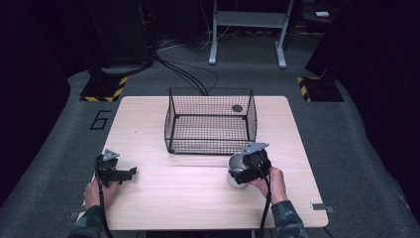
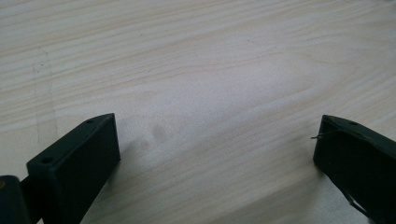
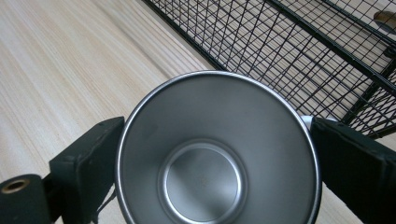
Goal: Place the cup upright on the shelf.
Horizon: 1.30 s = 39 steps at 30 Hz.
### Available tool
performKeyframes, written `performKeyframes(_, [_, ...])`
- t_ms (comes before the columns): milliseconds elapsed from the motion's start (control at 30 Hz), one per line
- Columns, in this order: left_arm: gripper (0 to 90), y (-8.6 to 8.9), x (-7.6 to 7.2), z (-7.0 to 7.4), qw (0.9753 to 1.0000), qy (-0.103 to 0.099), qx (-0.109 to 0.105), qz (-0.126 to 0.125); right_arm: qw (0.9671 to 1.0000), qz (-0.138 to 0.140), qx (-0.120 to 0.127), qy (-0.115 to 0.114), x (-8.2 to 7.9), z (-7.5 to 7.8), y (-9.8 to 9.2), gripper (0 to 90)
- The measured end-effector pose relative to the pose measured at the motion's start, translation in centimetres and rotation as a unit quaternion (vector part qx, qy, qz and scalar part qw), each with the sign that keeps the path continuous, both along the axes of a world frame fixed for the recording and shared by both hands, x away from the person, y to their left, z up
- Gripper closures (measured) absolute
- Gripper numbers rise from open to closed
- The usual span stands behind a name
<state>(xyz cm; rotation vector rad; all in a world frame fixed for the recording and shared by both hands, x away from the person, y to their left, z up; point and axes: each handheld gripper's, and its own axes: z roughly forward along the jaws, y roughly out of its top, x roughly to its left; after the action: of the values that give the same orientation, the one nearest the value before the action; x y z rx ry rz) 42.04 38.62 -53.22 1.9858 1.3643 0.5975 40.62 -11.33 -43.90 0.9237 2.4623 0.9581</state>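
Note:
A shiny steel cup (image 1: 233,171) stands upright on the wooden table (image 1: 188,193), just in front of the right corner of a black wire basket (image 1: 208,147). My right gripper (image 1: 247,166) is shut on the cup. In the right gripper view its two black jaws press against opposite sides of the cup's rim (image 3: 205,177), and the inside of the cup is bare. My left gripper (image 1: 130,173) rests near the table's left edge. It is open, its jaws (image 2: 217,140) wide apart over bare wood.
The wire basket (image 3: 299,51) sits at the middle back of the table, with a small dark round object (image 1: 237,108) at its far right. Bare tabletop lies between the two grippers. Beyond the table are cables and a stand's legs (image 1: 246,34) on the floor.

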Motion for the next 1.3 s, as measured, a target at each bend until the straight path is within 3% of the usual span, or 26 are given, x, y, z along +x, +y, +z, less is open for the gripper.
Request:
performKeyframes(467, [0.4,0.0,0.0,0.0,1.0000,0.000,0.000,0.000,1.0000,-0.004,0.009,-0.002,-0.4,1.1,-0.2,6.0])
performKeyframes(1300, [0.4,0.0,0.0,0.0,1.0000,0.001,0.000,0.000,1.0000,-0.004,0.003,0.002,-0.2,4.3,0.0,6.0])
